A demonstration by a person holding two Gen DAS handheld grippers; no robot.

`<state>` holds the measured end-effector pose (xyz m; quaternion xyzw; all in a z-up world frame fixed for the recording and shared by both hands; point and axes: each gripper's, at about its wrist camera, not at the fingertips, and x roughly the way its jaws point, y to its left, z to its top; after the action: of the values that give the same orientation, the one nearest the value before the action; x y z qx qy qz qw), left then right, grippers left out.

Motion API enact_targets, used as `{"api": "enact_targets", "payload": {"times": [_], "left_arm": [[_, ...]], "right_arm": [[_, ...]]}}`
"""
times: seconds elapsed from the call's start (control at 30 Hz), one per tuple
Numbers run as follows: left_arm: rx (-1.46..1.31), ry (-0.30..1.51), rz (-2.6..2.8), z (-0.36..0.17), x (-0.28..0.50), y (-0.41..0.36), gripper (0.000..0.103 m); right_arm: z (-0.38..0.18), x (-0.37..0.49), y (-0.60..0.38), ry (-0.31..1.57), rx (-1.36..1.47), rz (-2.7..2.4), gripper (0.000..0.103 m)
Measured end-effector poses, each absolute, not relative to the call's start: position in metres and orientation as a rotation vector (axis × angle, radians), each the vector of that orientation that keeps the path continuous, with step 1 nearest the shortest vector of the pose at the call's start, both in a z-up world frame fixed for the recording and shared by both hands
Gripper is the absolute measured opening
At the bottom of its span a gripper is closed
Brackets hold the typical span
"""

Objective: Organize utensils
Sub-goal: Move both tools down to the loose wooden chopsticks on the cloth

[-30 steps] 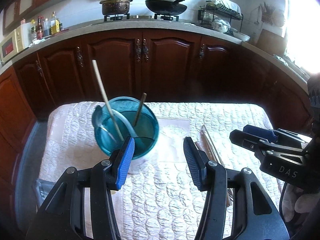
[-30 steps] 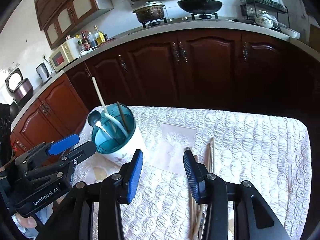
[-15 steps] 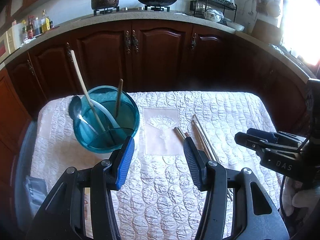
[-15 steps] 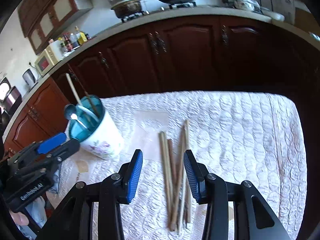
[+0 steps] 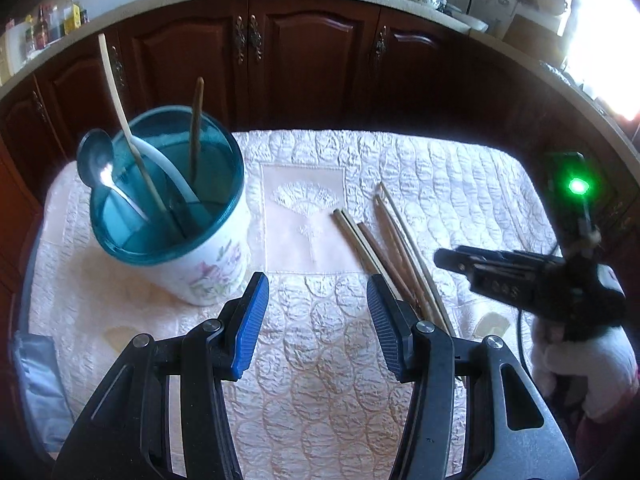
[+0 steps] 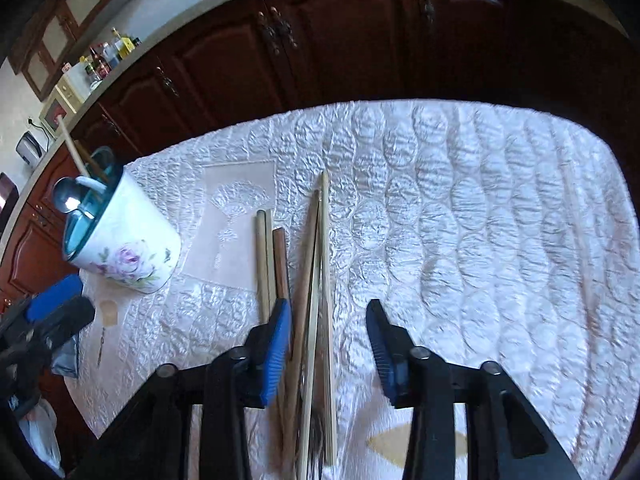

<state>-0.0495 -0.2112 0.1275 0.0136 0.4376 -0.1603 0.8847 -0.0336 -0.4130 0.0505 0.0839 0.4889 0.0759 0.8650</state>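
1. The holder (image 5: 176, 216) stands left on the quilted bench (image 5: 460, 184), left tool (image 5: 316, 316) hovering apart and empty
2. Chopsticks (image 6: 312, 264) lie lengthwise between the right tool (image 6: 328, 340)'s narrowing, unclamped jaws; it is nearest

Surface: table (image 5: 460, 176) covered by a quilted cream cloth (image 5: 320, 380), with a flat embroidered panel (image 5: 304, 216) at its centre. Landmark is the panel. Floral holder (image 5: 208, 268) with teal insert stands upright on the cloth just left of the panel, its base near the panel's lower left corner. Chopsticks (image 6: 316, 256) lie loose in a rough bundle just right of the panel, some pale, some dark brown, tips fanning out toward the far cabinets. A small tan patch (image 6: 108, 312) lies on the cloth on the near side of the holder; what it is, unclear.
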Motion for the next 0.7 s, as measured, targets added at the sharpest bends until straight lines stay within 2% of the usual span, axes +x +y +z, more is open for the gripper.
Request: {"api": "enact_targets", "payload": {"times": [0.23,0.43,0.7], "left_arm": [[0.033,0.970,-0.351,0.109,-0.042,-0.222,0.051],[-0.007,1.051,-0.402,0.086,-0.026,-0.241,0.051],[-0.021,1.091,-0.386,0.063,0.009,-0.268,0.049]], "right_arm": [[0.019,-0.005,-0.412,1.104,0.228,0.209,0.023],[0.018,-0.007,-0.424,1.084,0.231,0.195,0.004],[0.020,-0.016,-0.462,1.091,0.214,0.116,0.004]]}}
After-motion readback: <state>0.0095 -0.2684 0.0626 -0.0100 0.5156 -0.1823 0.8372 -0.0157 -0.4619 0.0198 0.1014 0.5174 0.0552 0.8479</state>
